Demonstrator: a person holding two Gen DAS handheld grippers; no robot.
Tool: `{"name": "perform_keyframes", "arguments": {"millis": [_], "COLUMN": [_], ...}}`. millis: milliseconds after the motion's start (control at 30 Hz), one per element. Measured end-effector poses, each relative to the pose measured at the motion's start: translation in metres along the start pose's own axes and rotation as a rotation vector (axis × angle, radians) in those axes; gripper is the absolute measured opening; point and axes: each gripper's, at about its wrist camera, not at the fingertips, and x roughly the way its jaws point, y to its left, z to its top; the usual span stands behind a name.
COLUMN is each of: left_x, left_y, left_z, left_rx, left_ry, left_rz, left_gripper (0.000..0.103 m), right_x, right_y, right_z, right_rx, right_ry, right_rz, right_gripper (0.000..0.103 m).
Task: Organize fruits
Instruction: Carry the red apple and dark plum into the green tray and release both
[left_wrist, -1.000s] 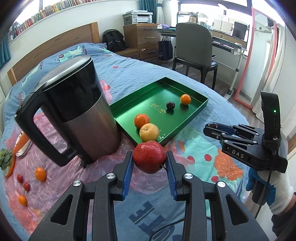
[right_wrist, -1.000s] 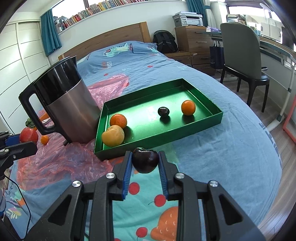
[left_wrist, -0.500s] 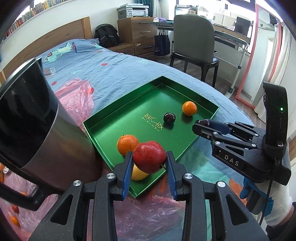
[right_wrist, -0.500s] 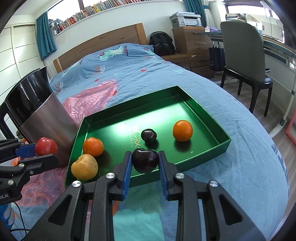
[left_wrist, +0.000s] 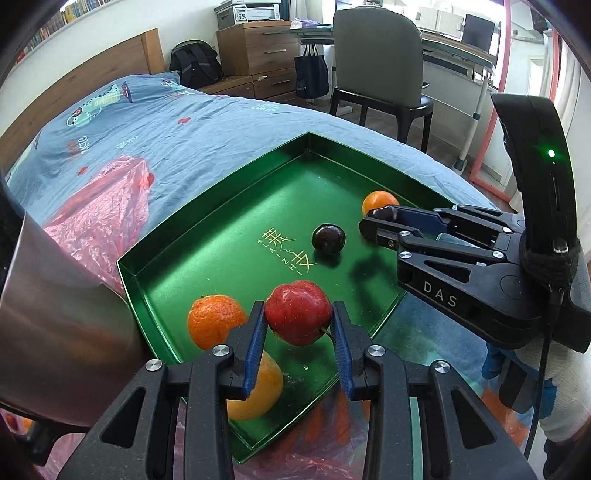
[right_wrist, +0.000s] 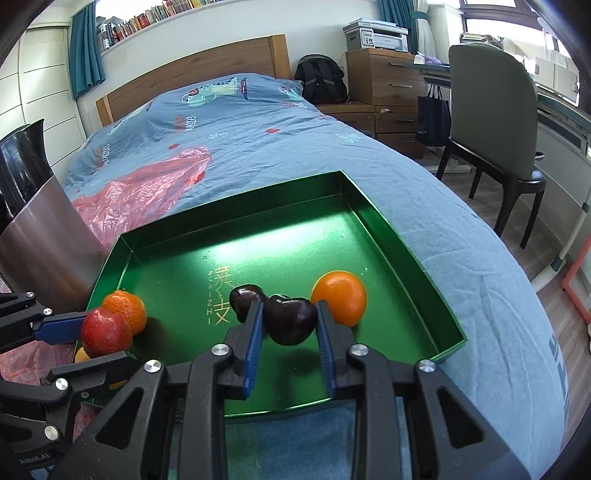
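The left gripper (left_wrist: 298, 320) clamps a round red apple (left_wrist: 298, 312) above the near corner of the shallow green metal tray (right_wrist: 406, 236) on the bed. The right gripper (right_wrist: 290, 321) grips a dark purple plum (right_wrist: 291, 318) over the tray, between another dark plum (right_wrist: 242, 297) and an orange mandarin (right_wrist: 339, 297).

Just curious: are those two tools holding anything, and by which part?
Left tool pinches a red apple by its sides; right tool a dark plum likewise.
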Motion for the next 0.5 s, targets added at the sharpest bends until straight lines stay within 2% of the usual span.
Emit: {"name": "perform_keyframes", "arguments": {"millis": [500], "left_x": [0.029], "left_y": [-0.010], "left_z": [-0.004], "left_rx": [0.019], "left_ry": [0.051], "left_rz": [-0.001], "left_gripper": [0.030], "right_x": [0.020], "right_y": [0.002], "right_z": [-0.004], "right_rx": [-0.044], "right_ry": [0.038], "right_rz": [-0.023], "right_gripper": [0.005]}}
